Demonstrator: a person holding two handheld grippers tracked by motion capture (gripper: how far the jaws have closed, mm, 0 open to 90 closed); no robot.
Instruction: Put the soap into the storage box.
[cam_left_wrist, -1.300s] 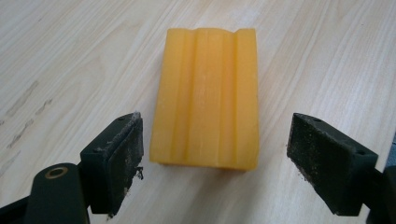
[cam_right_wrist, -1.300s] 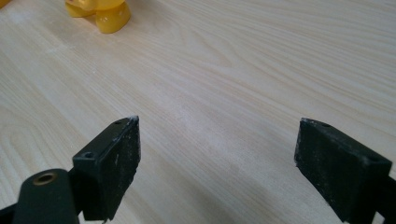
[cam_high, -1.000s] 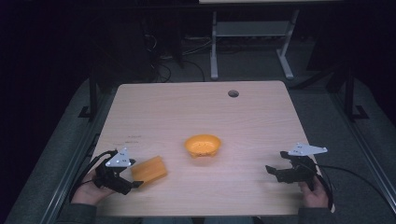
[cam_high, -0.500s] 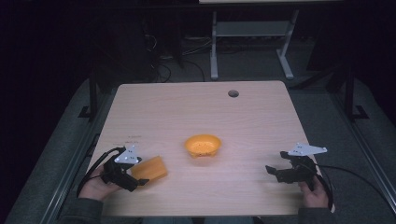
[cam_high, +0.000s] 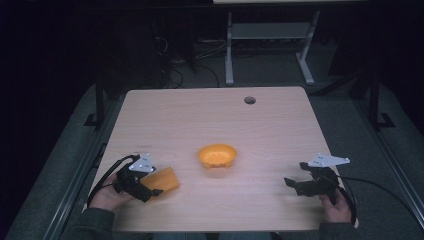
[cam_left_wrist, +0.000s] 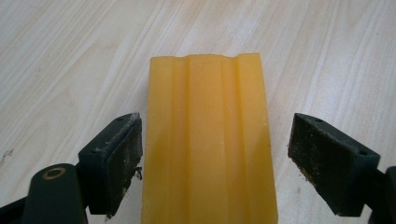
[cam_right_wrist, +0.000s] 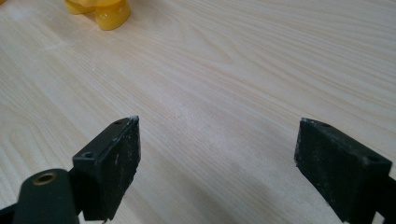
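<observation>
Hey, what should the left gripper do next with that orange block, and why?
Probably close. The left gripper is open with the orange block lying between its jaws: one pad sits at its side, the other stands off a little.

Counter (cam_left_wrist: 70, 51): pale wood-grain laminate, smooth, matt. Yellow block (cam_left_wrist: 208, 140): waxy plastic w/ ridges, slight sheen. Left claw (cam_left_wrist: 212, 161) pads (cam_left_wrist: 122, 158): black rubber, scuffed, dusty. Bowl (cam_high: 217, 156): orange plastic, semi-glossy.
</observation>
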